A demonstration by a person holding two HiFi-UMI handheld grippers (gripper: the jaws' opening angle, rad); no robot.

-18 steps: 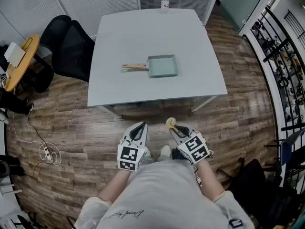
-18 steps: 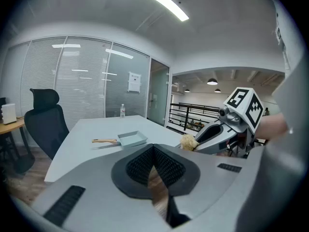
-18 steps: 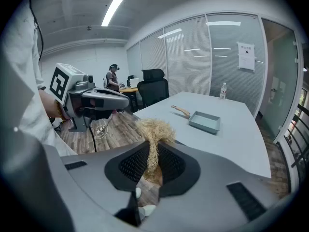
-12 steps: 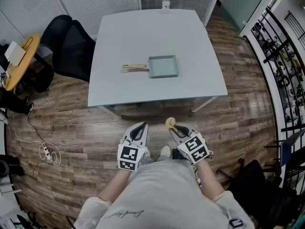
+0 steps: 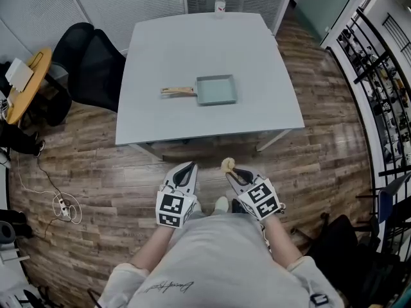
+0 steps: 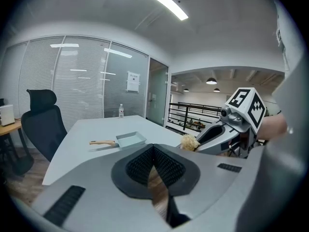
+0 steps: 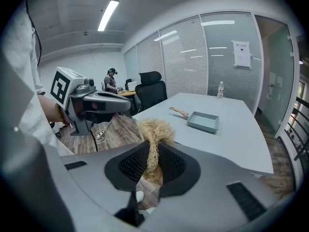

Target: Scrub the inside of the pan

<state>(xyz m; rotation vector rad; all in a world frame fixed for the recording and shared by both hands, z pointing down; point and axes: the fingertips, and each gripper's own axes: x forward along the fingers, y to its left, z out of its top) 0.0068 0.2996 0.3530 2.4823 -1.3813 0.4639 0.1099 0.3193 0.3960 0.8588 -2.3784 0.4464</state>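
- Two grippers are held low, side by side, close in front of the person's body. Both hang over the wood floor (image 5: 96, 165), short of the bench (image 5: 192, 37).
- The left hand-held gripper (image 5: 187, 168) has its jaws pressed fully together, pad against pad, with nothing caught between them.
- The right hand-held gripper (image 5: 232, 172) is clamped on a scrubber (image 5: 227, 165), a tuft of pale, straw-coloured fibre. The pads pinch its narrow lower part, and its bushy head sticks out past the jaw tips.
- The pan (image 5: 216, 89) lies flat on the bench, about mid-width and nearer the front edge than the far one. It is square, pale grey-blue, with a shallow wall.
- Its wooden handle (image 5: 177, 90) points towards the person's left.
- Both grippers are well apart from the pan, with the bench's front edge and a strip of floor between them and it.
- A bottle (image 5: 220, 4) stands upright at the far edge of the bench, well apart from the pan.
- A black chair (image 5: 90, 63) stands beside the bench's left side.
- A pale cord (image 5: 64, 204) lies looped on the floor to the person's left.
- In the left gripper view, the right hand-held gripper shows to the right with the scrubber at its tip, and the pan lies beyond on the bench.
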